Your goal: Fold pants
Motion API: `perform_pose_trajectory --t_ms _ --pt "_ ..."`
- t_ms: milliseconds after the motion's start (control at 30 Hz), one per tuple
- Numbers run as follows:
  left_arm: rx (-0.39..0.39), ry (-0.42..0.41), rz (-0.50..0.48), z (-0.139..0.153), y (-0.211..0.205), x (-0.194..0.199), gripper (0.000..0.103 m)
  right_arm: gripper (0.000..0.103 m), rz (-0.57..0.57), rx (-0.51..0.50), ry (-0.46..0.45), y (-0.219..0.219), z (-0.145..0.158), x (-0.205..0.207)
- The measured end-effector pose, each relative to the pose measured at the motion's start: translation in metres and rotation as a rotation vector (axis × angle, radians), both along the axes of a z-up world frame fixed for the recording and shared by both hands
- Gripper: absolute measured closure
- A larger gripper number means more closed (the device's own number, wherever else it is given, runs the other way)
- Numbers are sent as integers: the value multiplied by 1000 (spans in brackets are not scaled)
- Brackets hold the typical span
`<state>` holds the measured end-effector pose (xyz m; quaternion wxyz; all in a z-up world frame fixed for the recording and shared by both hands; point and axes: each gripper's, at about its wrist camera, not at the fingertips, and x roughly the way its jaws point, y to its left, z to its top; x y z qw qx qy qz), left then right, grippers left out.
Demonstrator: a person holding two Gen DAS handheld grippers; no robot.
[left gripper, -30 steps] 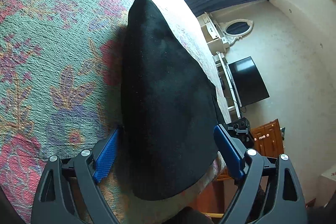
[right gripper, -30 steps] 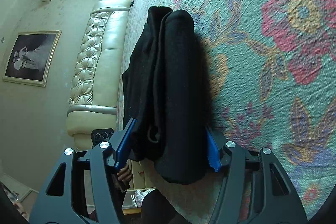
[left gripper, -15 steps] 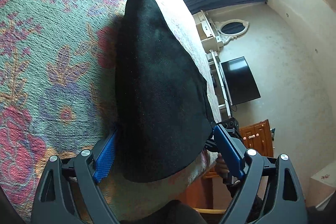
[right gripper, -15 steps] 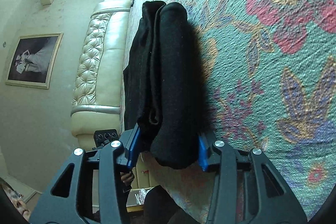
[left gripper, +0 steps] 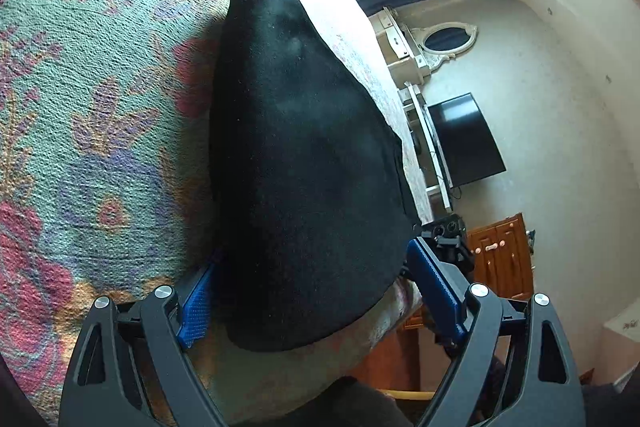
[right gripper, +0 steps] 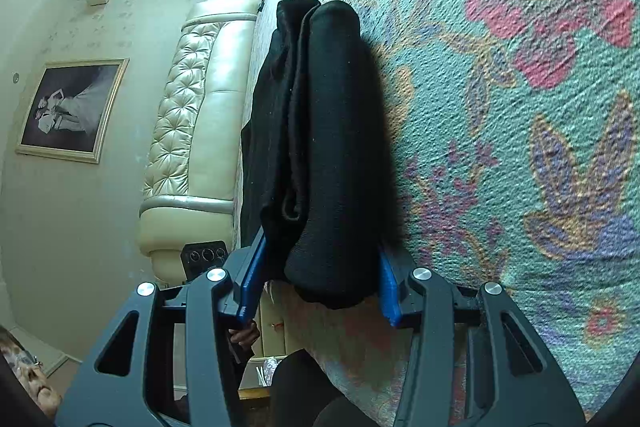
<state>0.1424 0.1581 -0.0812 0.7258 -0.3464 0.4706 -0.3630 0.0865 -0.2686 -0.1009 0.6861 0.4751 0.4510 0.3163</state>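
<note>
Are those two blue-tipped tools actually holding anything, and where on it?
Both straddle the folded black pants. The right tool, just closing, pinches their near end; whether the wide left tool presses cannot be told.

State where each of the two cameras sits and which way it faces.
Left wrist: on the left gripper, looking along its fingers over the black pants on the floral bedspread, toward a window and TV.
Right wrist: on the right gripper, jaws just closed on the pants, facing a tufted headboard.
Shared: pants, bedspread.
</note>
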Motion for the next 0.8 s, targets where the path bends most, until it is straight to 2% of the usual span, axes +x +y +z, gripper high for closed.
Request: perform_pose_trajectory --t_ms 33,67,100,133,300,400,633,733,800 --pt "-9 10 9 -1 1 2 18 56 -1 -1 0 0 -1 -1" --pt "5 15 21 -1 1 3 26 57 -2 -3 -1 -1 -1 -1" --pt "56 23 33 -3 1 4 49 57 -3 -6 -1 -1 -1 -2" --pt "106 39 37 -7 1 5 58 58 -3 -10 -1 -1 -1 -2" --pt "22 56 43 -16 12 2 69 71 7 -37 6 0 -2 -4" --pt "-3 62 37 -20 15 2 73 74 3 -48 2 0 -2 -5" --pt "-55 63 18 -26 22 4 74 75 -5 -46 2 0 -1 -8" --pt "-96 52 17 -26 25 3 69 74 -9 -6 14 -6 -7 -7" --pt "-80 44 18 -22 29 1 64 71 -5 2 11 -8 -6 -8"
